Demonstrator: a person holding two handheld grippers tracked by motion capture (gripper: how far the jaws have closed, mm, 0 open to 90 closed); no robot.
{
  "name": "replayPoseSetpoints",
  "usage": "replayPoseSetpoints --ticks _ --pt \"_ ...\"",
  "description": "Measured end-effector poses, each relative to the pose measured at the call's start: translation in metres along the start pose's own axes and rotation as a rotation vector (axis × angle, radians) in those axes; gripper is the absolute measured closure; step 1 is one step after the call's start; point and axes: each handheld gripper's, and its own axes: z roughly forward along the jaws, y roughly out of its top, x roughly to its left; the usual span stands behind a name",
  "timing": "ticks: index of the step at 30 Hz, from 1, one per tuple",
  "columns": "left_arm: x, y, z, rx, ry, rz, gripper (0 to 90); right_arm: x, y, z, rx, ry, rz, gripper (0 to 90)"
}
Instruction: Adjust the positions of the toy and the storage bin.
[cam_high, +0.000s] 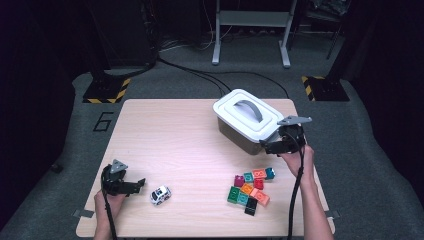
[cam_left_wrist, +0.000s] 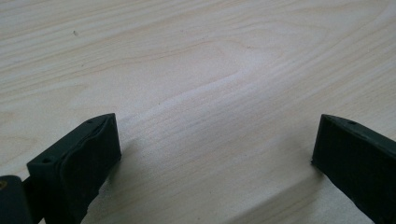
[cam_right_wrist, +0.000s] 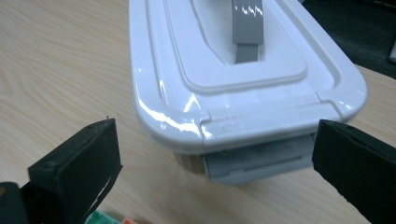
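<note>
A white lidded box (cam_high: 247, 120) with a grey handle stands at the back right of the wooden table (cam_high: 170, 145). My right gripper (cam_high: 270, 146) hovers open at the box's near end. In the right gripper view its jaws flank the lid's near edge and grey latch (cam_right_wrist: 257, 161) without touching. A pile of several coloured bricks (cam_high: 250, 186) lies in front of the box. A small white toy car (cam_high: 160, 195) sits near the front left. My left gripper (cam_high: 141, 183) rests open just left of the car, over bare wood (cam_left_wrist: 210, 116).
The table's front edge runs close to both hands. Beyond the table lie grey floor, black cables, two hazard-striped stand bases (cam_high: 106, 90) and a metal frame (cam_high: 252, 30). A "6" is marked on the floor at the left.
</note>
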Motion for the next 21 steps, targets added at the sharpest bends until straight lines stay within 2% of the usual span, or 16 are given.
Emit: replayPoseSetpoints --ticks 2,3,6,9,11,12,13,14,15,17,19,21 --pt "0.000 0.000 0.000 0.001 0.000 0.001 1.0 -0.001 0.007 0.006 0.002 0.005 0.009 0.0" --pt "0.001 0.001 -0.001 0.016 -0.004 0.005 1.0 -0.002 0.009 0.009 0.004 0.008 0.001 0.3" --pt "0.001 0.001 -0.001 0.017 -0.004 0.013 1.0 -0.006 0.020 0.021 0.024 0.004 -0.001 5.4" --pt "0.001 0.000 -0.002 0.018 -0.010 0.011 1.9 -0.009 0.026 0.035 0.034 -0.008 -0.012 16.6" --pt "0.001 0.000 -0.002 0.018 -0.010 0.011 2.0 -0.011 0.032 0.044 0.041 -0.031 0.007 27.3" --pt "0.001 0.000 -0.002 0.014 -0.007 0.011 2.0 -0.012 0.034 0.046 0.042 -0.032 0.011 26.8" --pt "0.001 0.000 -0.002 0.018 -0.010 0.012 2.0 -0.015 0.036 0.049 0.034 -0.013 0.011 31.1" --pt "0.001 0.000 -0.002 0.017 -0.010 0.012 2.0 -0.016 0.038 0.050 0.034 -0.015 0.020 36.0" --pt "0.001 0.000 -0.002 0.018 -0.010 0.012 2.0 -0.014 0.041 0.052 0.032 -0.041 0.019 37.6" --pt "0.001 0.000 -0.002 0.017 -0.009 0.012 2.0 -0.017 0.045 0.056 0.036 -0.013 0.025 41.7" --pt "0.001 0.000 -0.002 0.012 -0.008 0.010 2.0 -0.018 0.049 0.058 0.040 -0.024 0.029 47.6" --pt "0.001 0.000 -0.001 0.001 -0.003 0.008 2.0 -0.020 0.050 0.060 0.021 -0.035 0.025 53.7"
